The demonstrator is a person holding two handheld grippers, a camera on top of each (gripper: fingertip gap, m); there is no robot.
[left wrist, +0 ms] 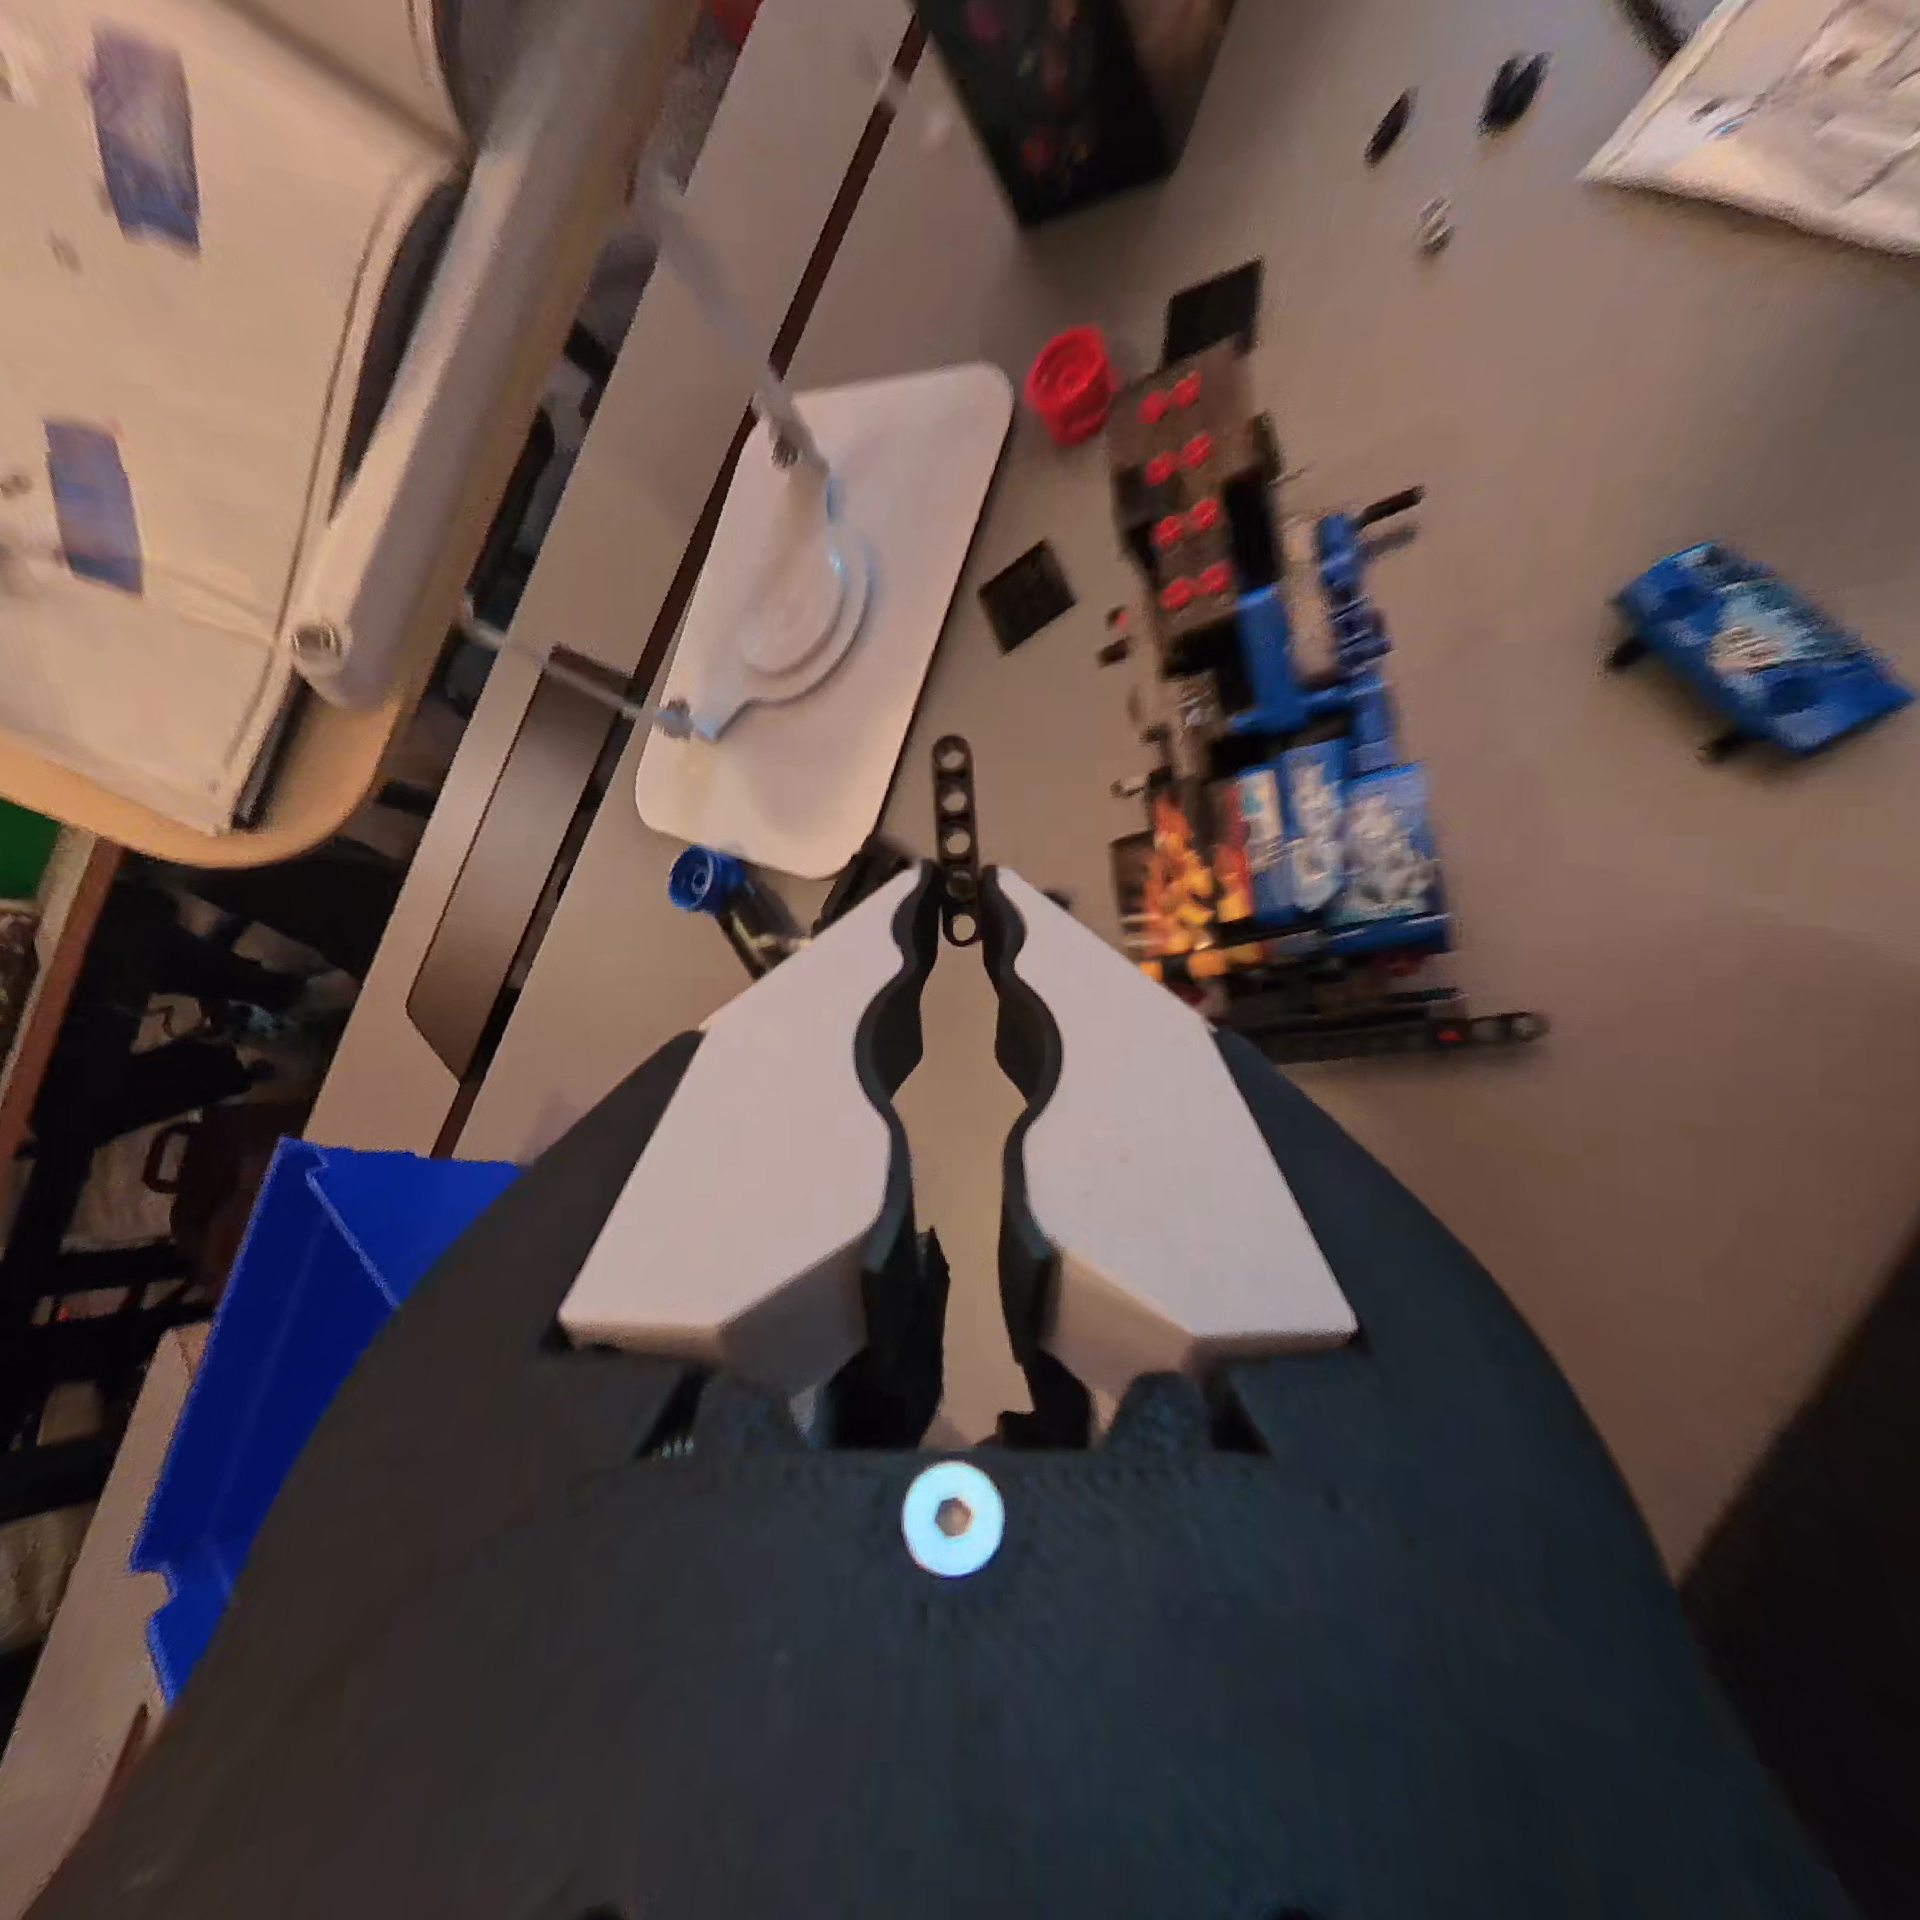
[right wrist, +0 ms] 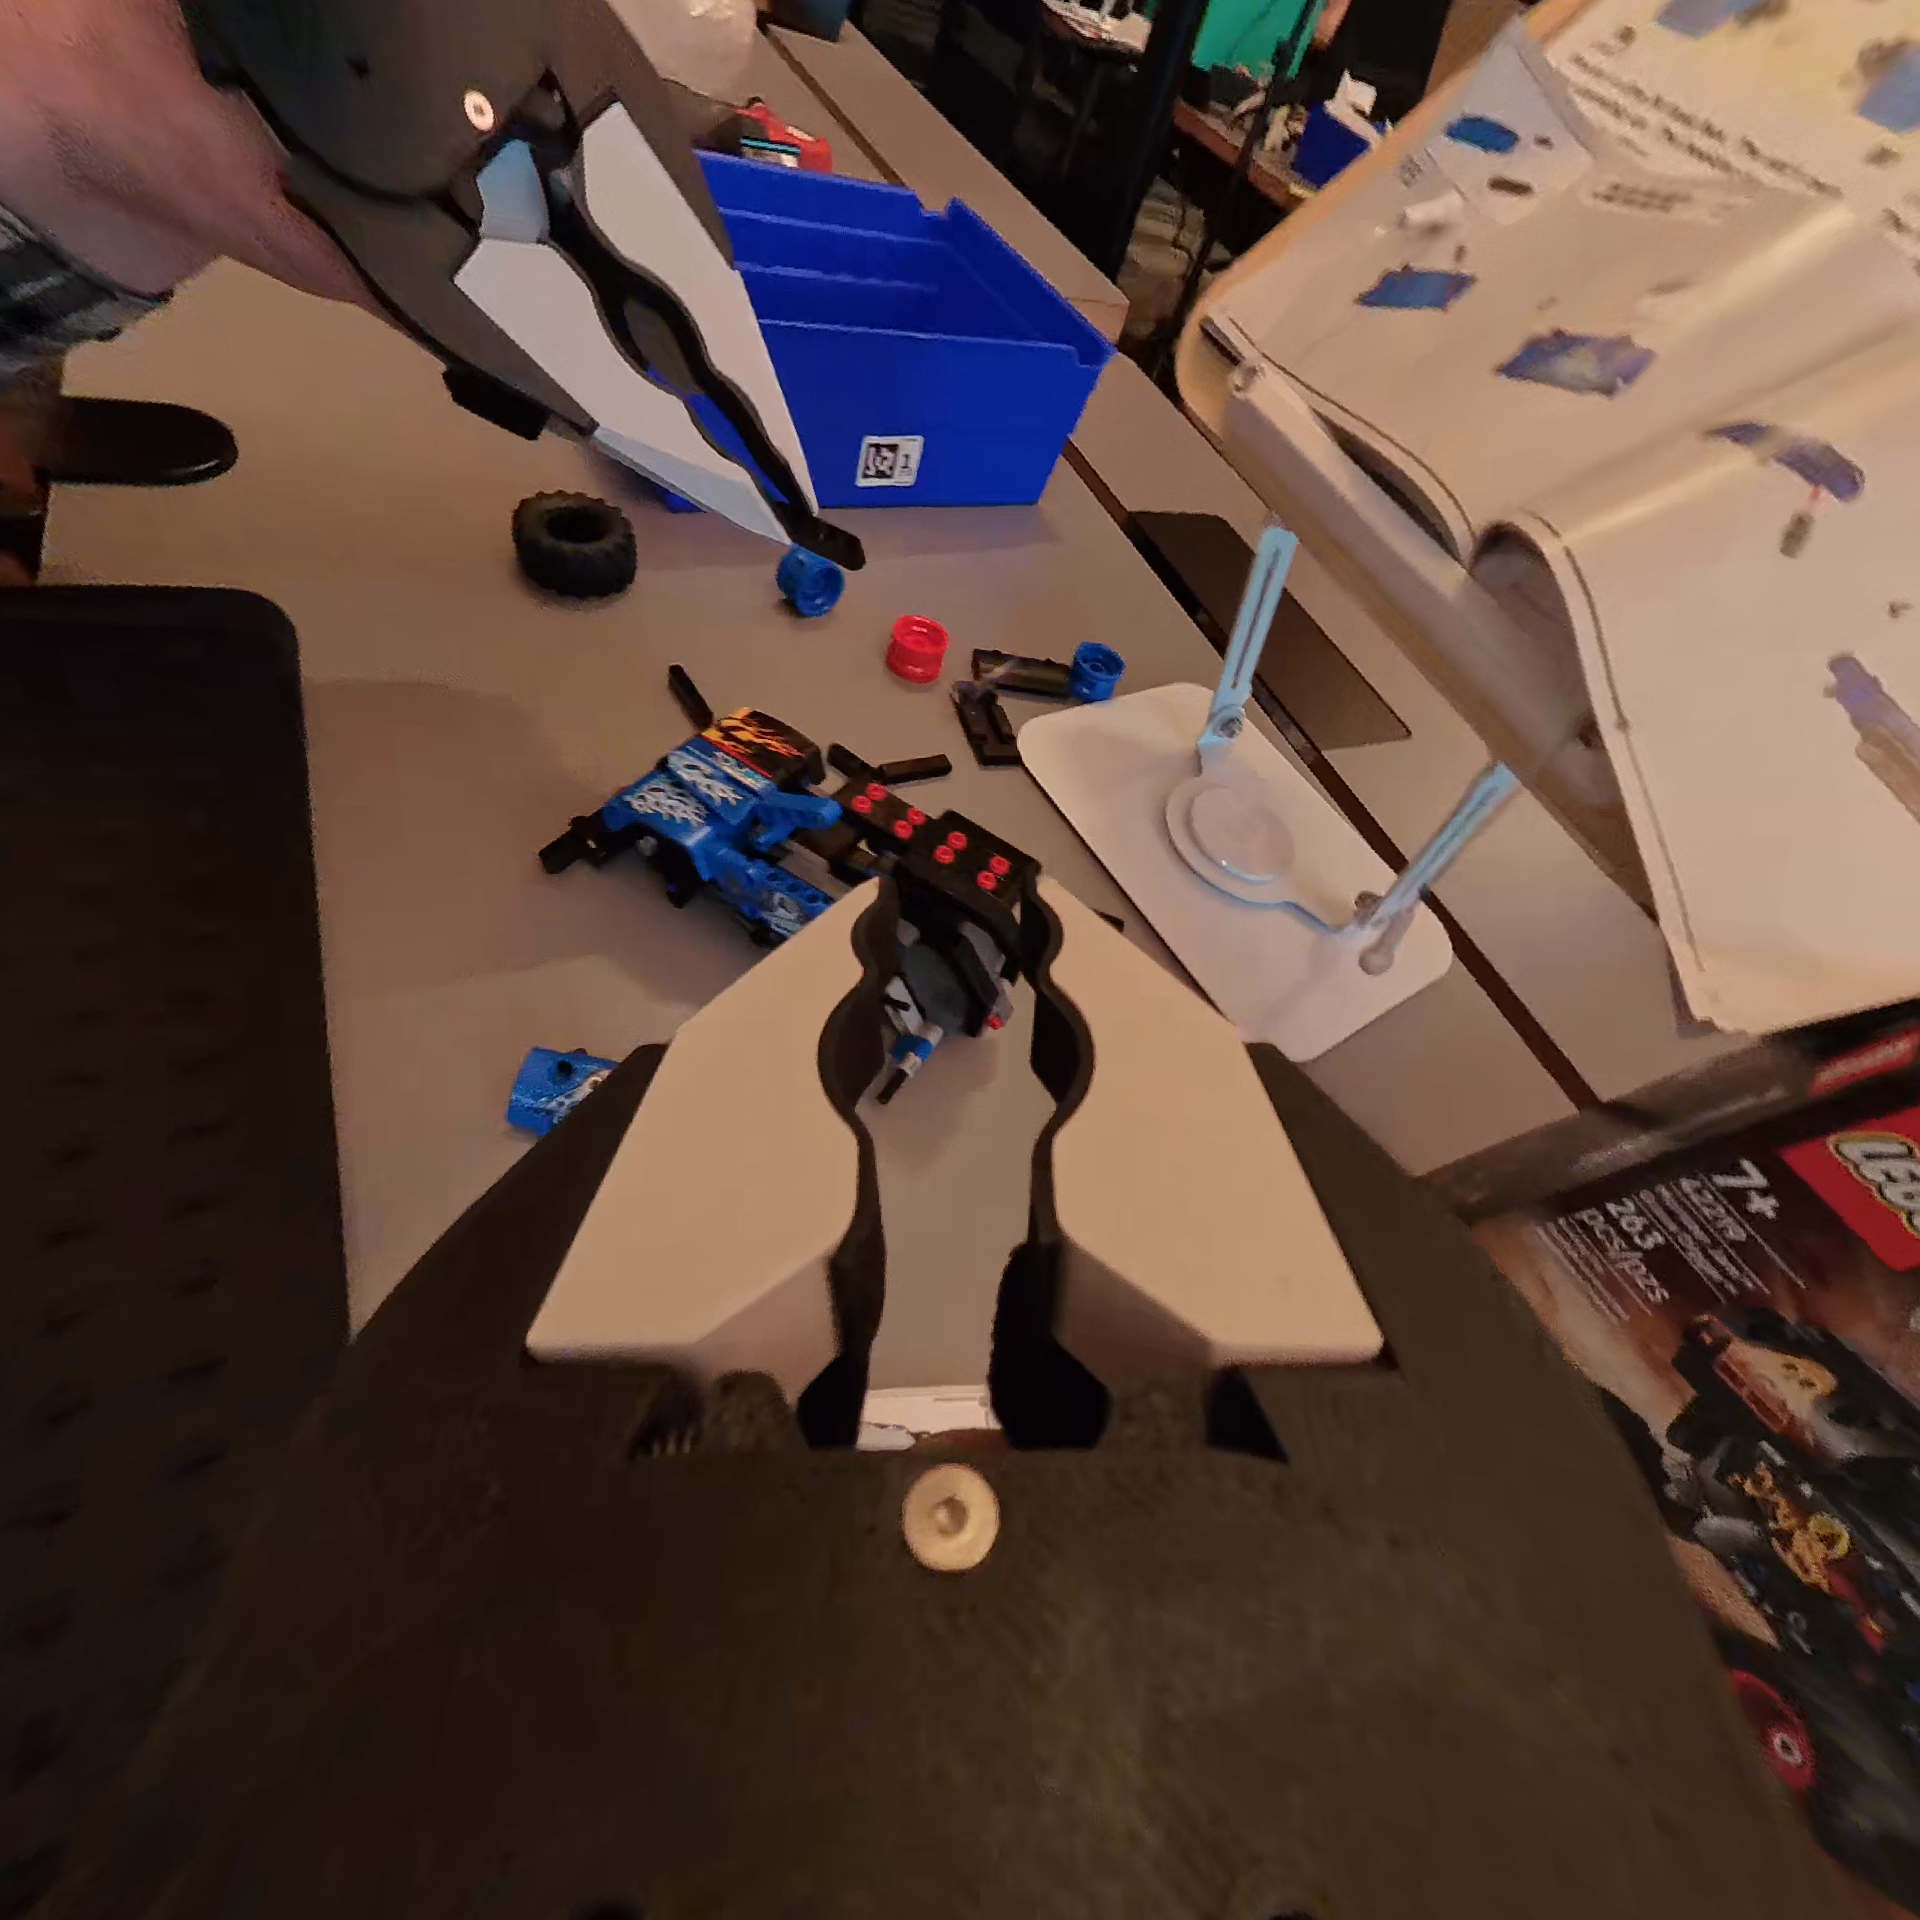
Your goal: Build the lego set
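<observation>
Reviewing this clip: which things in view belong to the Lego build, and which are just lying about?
Job:
- thin black holed beam, clamped in left gripper
- blue-and-black part-built truck
- right gripper, at the truck's end
- loose red hub
- black rubber tyre

Lying about:
- blue plastic bin
- white stand base

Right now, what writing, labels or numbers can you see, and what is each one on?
I won't repeat wording; here is where it sits.
Lego box: logo, numbers, small print.
White sticker on blue bin: code mark, digit.
Instruction booklet: blurred, unreadable.
</observation>
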